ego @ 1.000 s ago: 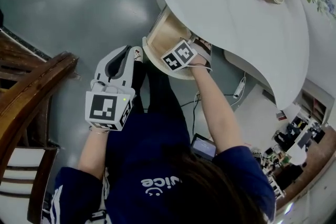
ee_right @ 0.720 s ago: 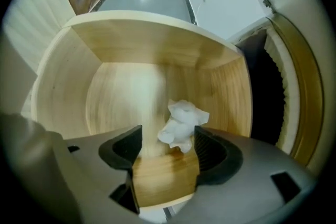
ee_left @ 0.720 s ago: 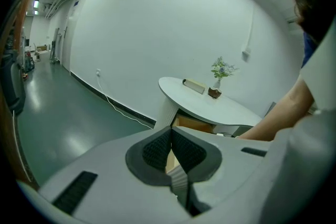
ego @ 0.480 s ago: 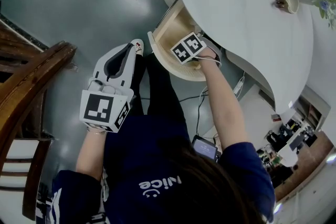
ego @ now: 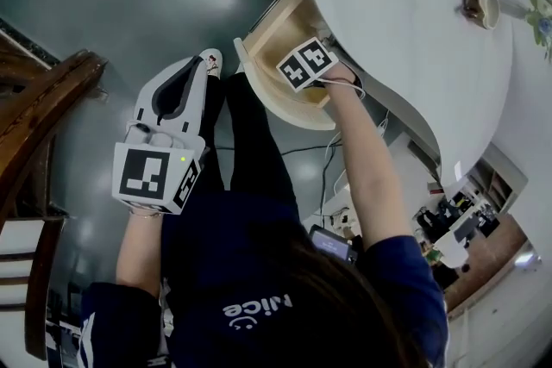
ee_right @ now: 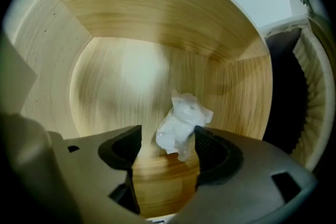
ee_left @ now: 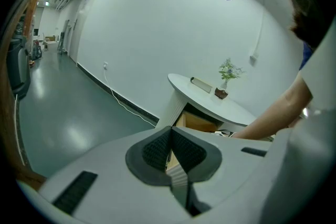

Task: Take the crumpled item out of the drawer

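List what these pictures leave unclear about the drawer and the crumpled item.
- Right gripper view: the right gripper has just been opening its jaws, the crumpled item between them; blur hides whether a pad touches it.
- Head view: that gripper covers the item in the drawer.
- Left gripper view: the left gripper blocks the drawer's inside.

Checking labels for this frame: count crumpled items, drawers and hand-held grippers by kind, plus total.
Crumpled white item: 1
Open pale wooden drawer: 1
Grey hand-held grippers: 2 (left hand-held gripper shut and empty; right hand-held gripper open, jaws just opened, the item between them, not gripped)
Total: 4
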A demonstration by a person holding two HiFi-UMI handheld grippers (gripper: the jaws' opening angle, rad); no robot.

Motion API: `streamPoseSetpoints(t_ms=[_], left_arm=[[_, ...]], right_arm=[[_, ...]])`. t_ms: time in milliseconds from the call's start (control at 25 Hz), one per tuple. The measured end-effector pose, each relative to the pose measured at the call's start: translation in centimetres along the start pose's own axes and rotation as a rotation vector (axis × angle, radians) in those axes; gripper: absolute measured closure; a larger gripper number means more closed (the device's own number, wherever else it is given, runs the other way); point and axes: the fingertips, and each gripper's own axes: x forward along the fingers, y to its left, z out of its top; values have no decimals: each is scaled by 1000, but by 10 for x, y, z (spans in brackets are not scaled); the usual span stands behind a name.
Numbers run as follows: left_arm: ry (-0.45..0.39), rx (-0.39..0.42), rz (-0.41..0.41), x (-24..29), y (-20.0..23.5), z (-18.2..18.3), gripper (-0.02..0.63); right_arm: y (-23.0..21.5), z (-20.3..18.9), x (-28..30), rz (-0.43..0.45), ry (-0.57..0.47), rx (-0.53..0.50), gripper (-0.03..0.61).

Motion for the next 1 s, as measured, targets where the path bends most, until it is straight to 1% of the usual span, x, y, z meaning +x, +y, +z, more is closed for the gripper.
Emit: streamPoseSetpoints(t_ms=[40, 120, 240, 520, 640, 760, 1000], left_arm=[[-2, -9, 6, 0, 2, -3, 609], [-5, -23, 16, 0, 8, -6, 609], [-7, -39, 30, -3, 15, -10, 609], [-23, -52, 56, -10, 26, -11, 609], [-16, -57, 55, -11, 27, -12, 609], [-17, -57, 52, -9, 28, -11, 609], [-19, -53, 40, -5, 26, -9, 609]], right_arm=[[0, 0, 1, -10, 2, 0, 261], [-3, 1, 1, -47, -2, -12, 347], [-4, 0, 2, -69, 10, -39, 362], [-5, 1, 0, -80, 20, -68, 448], [-2, 0, -3, -73, 14, -59, 470], [-1, 2, -5, -69, 3, -76, 485], [9, 8, -10, -40, -23, -90, 495]])
